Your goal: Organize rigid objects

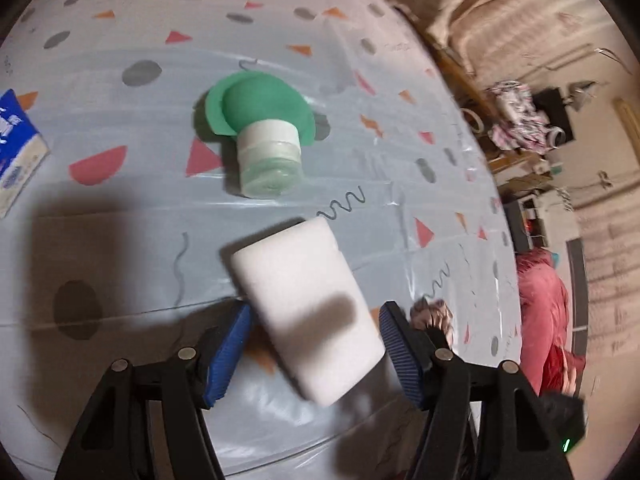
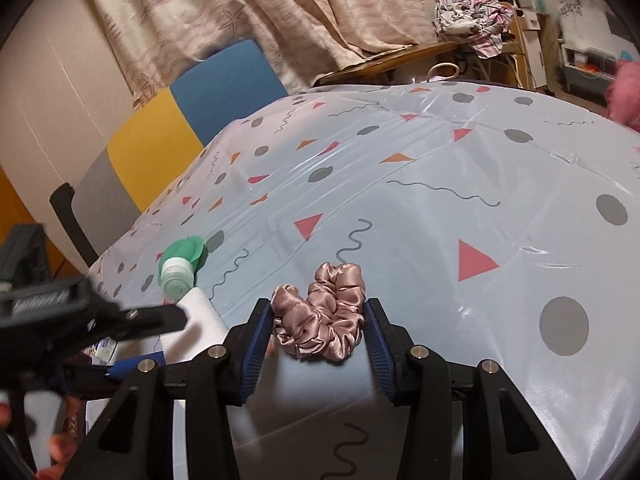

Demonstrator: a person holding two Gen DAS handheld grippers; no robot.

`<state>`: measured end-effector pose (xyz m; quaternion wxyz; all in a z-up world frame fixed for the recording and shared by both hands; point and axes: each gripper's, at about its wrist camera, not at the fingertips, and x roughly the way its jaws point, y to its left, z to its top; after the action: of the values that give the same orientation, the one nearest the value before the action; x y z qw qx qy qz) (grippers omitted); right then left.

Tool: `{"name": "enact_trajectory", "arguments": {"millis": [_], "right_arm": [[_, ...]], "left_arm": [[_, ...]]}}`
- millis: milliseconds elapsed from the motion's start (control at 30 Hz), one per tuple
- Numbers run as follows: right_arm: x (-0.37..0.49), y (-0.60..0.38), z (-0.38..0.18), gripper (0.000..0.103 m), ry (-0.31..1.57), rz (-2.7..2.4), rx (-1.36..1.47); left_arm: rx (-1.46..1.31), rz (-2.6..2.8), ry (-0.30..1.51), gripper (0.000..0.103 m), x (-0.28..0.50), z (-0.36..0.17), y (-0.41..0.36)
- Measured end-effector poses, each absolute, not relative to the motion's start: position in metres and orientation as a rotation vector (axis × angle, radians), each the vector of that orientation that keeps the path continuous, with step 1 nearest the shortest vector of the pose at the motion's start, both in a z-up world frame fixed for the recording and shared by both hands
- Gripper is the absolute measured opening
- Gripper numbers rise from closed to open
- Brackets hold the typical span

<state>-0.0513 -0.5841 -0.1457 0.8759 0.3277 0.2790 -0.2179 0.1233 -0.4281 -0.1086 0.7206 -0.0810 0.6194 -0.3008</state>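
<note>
Left gripper (image 1: 316, 350): jaws spread wide, one either side of the white rectangular foam block (image 1: 308, 312), not visibly pressing it; nothing held
Right gripper (image 2: 316, 338): jaws bracket the dusty-pink satin scrunchie (image 2: 320, 312), both pads at its edges; whether they squeeze it or only touch it I cannot tell
White foam block: lies flat on the counter (image 1: 120, 208) with its patterned plastic cloth, skewed between the left jaws, long axis running away from the camera
Green silicone travel bottle with white cap (image 1: 264, 136): lies on its side beyond the block, apart from it, cap end toward the camera
Blue-and-white tissue packet (image 1: 16, 148): at the far left edge of the left view, well apart from the rest
Handling, block: likely light and stiff enough to lift, but the surface may dent; take it across the short width near the middle, with a moderate squeeze
Handling, bottle: likely smooth and inclined to roll; the ribbed cap looks the firmer hold
Handling, scrunchie: soft, slippery satin; it will bunch under pressure
</note>
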Motion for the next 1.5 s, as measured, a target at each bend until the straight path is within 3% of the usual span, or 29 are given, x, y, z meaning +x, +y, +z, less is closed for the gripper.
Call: {"name": "enact_trajectory", "arguments": {"millis": [133, 300, 400, 833, 1500], "right_arm": [[-0.052, -0.584, -0.146, 0.047, 0.580, -0.455, 0.687], [-0.053, -0.584, -0.146, 0.047, 0.578, -0.454, 0.693], [-0.053, -0.585, -0.146, 0.047, 0.575, -0.452, 0.697], [-0.052, -0.584, -0.147, 0.047, 0.585, -0.462, 0.683], [-0.043, -0.571, -0.139, 0.048, 0.629, -0.519, 0.571]], "left_arm": [[-0.102, -0.615, 1.370, 0.071, 0.127, -0.105, -0.450], [0.196, -0.595, 1.270, 0.071, 0.108, -0.109, -0.481], [0.287, -0.656, 1.169, 0.063, 0.092, -0.108, -0.484], [-0.026, -0.716, 1.191, 0.062, 0.094, -0.106, -0.394], [-0.059, -0.705, 1.008, 0.062, 0.035, -0.037, -0.249]]}}
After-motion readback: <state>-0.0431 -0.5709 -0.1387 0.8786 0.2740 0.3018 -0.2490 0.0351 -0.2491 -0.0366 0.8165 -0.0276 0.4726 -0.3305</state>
